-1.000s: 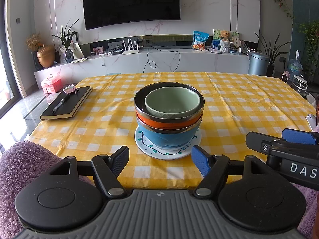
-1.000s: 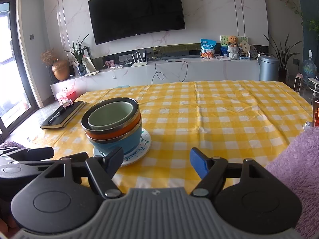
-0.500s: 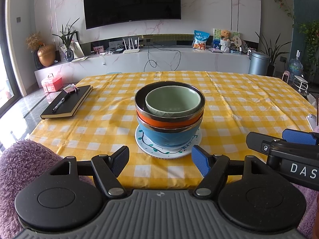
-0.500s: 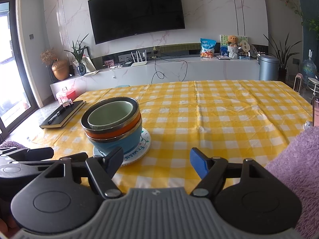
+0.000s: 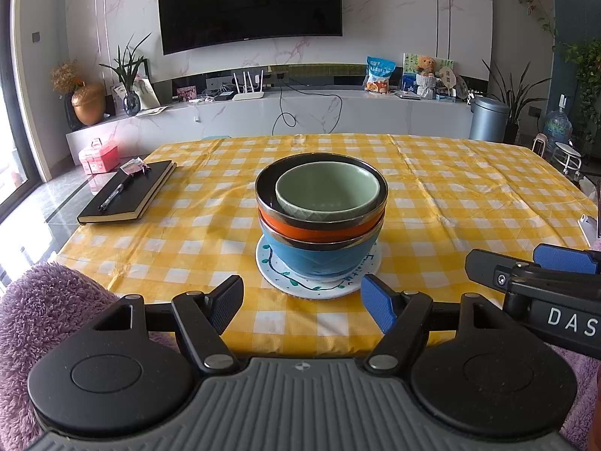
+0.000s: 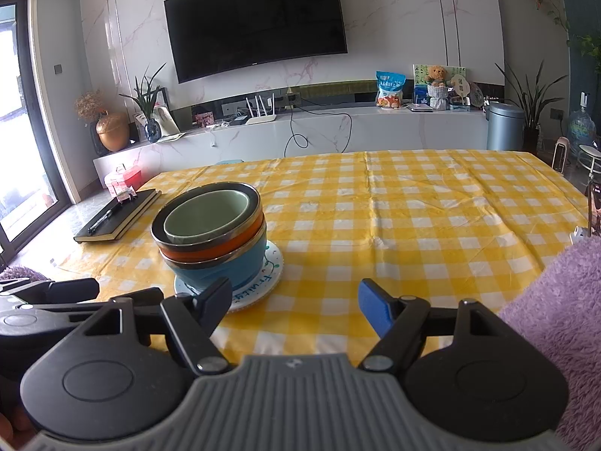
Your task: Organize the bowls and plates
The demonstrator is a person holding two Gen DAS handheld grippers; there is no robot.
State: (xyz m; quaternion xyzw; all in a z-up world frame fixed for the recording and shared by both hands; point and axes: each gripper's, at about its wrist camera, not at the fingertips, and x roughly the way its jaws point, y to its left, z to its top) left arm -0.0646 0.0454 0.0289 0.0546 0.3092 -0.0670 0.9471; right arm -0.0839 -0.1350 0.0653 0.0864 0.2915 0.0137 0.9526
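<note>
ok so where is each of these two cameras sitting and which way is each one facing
Left wrist: on the left gripper, looking forward and down, stack of bowls dead ahead; open fingers, purple sleeve and right gripper's side show.
Right wrist: on the right gripper, same heading, stack of bowls off to the left; open fingers, purple sleeve show.
Shared: bowls on the plate, black notebook, yellow checked table, TV.

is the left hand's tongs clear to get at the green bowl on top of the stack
Probably yes: the left tongs stand open, facing the green bowl, which sits uncovered on top, with only bare tablecloth between.
</note>
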